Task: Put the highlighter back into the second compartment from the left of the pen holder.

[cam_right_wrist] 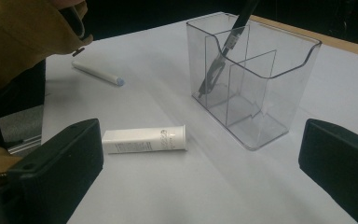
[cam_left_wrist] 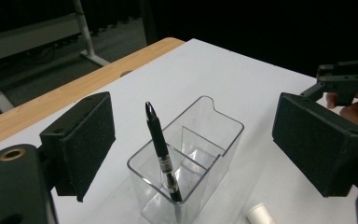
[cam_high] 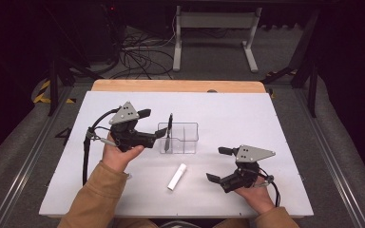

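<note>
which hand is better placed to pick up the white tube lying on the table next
Right. The right hand-held gripper is open, facing the white tube; the left hand-held gripper is at the clear organizer.

— What does the person wear?

— A brown-yellow jacket. Both sleeves come up from the bottom of the high view. A sleeve also shows in the upper left of the right gripper view, with a small metal bit hanging off it.

— And the tools?

— The left gripper and the right gripper are black, each with a grey three-cornered plate on top with little dark holes in it. Black cables trail off both.

— What are the jaws like?

— Flat black blocks with rough, foamy pads. Low at the left of the left gripper view there is a little gold ring.
</note>
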`<state>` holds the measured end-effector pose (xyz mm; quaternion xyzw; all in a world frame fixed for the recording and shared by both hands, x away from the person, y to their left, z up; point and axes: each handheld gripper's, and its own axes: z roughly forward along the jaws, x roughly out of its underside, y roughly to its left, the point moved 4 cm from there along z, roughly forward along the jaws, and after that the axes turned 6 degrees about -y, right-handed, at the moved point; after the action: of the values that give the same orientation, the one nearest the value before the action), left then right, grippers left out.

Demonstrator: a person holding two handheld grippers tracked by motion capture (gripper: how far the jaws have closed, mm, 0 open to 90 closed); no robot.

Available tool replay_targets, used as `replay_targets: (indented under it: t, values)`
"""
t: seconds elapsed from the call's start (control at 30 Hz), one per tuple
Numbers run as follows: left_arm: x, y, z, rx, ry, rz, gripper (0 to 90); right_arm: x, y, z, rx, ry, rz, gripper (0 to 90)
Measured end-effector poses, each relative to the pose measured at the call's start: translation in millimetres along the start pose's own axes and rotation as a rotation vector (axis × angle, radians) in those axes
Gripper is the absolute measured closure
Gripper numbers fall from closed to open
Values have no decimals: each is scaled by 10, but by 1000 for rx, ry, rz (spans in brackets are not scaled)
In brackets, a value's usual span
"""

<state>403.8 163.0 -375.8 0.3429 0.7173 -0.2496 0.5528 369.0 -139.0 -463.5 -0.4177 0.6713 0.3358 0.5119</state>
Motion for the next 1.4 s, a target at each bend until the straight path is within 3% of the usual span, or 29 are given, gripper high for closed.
replay_targets:
  t: [0.33, 0.6, 0.87, 1.3, 1.4]
  values:
    - [50, -63, -204, 2, 88, 60, 101, 0, -10, -13, 12, -1, -2, 2]
    - [174, -2, -391, -11, 152, 60, 114, 1, -12, -27, 10, -4, 1, 5]
    - [305, 59, -575, -17, 186, 41, 124, 2, -9, -20, 3, -6, 5, 7]
    - [417, 80, -695, 0, 230, 30, 131, 1, -6, -24, -2, -7, 7, 8]
    - [443, 84, -717, 11, 250, 25, 166, 1, -4, -23, -6, -6, 8, 8]
